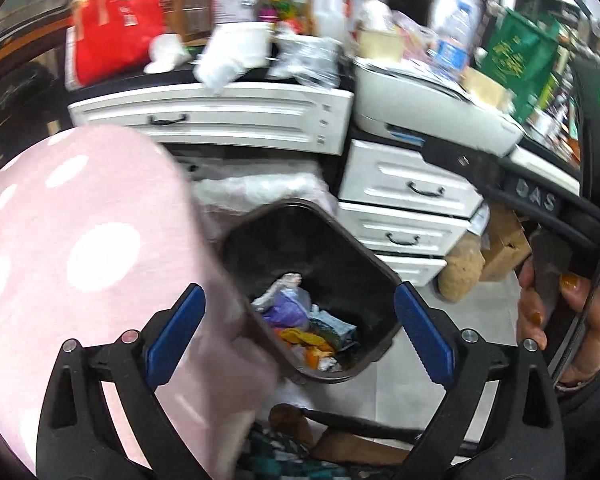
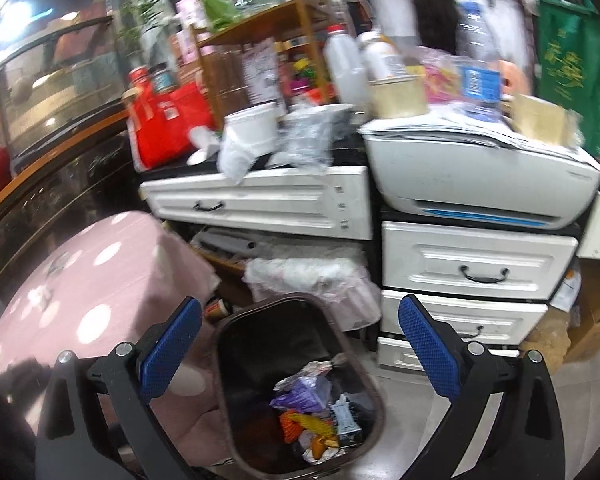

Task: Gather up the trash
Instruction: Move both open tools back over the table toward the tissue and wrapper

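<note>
Hovering above bin [image 1: 312, 280], trash [image 1: 304, 328] inside; left claw [image 1: 300, 336], right claw [image 2: 300, 356] apart, empty.

Trash [image 2: 312, 420] lies in the bin [image 2: 236, 400], before the drawers [image 2: 476, 264].

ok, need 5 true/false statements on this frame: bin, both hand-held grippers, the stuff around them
1. The dark bin already has trash in it. True: crumpled wrappers lie at the bottom.
2. The left hand-held gripper is clamped on a wrapper. False: its jaws stand wide apart with nothing between them.
3. The right hand-held gripper is open and empty. True.
4. The bin has a lid on it. False: it is open at the top and its contents show.
5. A pink polka-dot cover sits to the right of the bin. False: it is to the bin's left; the white drawers are to the right.
</note>
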`<state>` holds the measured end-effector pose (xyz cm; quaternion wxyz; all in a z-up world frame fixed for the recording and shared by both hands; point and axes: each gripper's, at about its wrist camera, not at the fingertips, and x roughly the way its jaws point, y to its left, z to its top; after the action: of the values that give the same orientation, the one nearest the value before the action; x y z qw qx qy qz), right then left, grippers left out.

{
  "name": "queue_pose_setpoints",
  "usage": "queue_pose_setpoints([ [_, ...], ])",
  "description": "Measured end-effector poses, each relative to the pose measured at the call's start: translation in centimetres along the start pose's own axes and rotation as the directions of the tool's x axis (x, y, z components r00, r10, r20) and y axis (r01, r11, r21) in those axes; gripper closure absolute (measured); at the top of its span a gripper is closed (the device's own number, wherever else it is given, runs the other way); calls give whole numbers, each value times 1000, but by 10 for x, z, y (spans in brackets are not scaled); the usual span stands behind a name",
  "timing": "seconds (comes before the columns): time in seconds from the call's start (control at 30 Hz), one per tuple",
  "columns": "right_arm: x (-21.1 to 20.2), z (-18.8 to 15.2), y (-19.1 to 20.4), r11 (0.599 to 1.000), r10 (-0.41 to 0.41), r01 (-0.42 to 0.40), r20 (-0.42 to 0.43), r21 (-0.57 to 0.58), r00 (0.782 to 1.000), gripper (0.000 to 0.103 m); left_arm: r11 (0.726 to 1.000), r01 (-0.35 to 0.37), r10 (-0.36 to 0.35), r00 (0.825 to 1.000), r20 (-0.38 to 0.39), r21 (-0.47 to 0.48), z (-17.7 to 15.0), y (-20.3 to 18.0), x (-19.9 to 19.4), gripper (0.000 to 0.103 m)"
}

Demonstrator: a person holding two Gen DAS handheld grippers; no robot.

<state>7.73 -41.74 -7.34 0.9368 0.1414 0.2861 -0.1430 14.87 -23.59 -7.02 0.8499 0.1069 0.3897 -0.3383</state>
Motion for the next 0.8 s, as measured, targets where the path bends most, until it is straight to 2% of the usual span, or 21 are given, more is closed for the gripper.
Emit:
queue_pose_setpoints([
  [0.13, 4, 4, 31, 996, 60, -61, -17, -67, 998, 6, 994, -98, 100, 995, 26, -54, -5, 41, -19, 9],
  [0.33, 16, 8, 76, 978, 152, -159, -61, -134, 986, 6, 962, -239, 245, 969, 31, -128, -16, 105, -45, 9],
  [0.47, 29, 8, 111, 955, 221, -239, -116, -174, 968, 6, 928, -334, 343, 939, 30, -167, -21, 150, -64, 9],
  [0.57, 35, 7, 136, 937, 251, -278, -146, -214, 957, 6, 892, -409, 419, 908, 13, -195, -25, 185, -73, 9],
  [0.73, 43, 9, 174, 901, 295, -338, -187, -271, 937, 6, 834, -484, 497, 868, -22, -266, -29, 250, -76, 9],
  [0.8, 46, 11, 188, 885, 314, -365, -210, -288, 926, 6, 817, -502, 514, 857, -36, -284, -28, 273, -74, 9],
])
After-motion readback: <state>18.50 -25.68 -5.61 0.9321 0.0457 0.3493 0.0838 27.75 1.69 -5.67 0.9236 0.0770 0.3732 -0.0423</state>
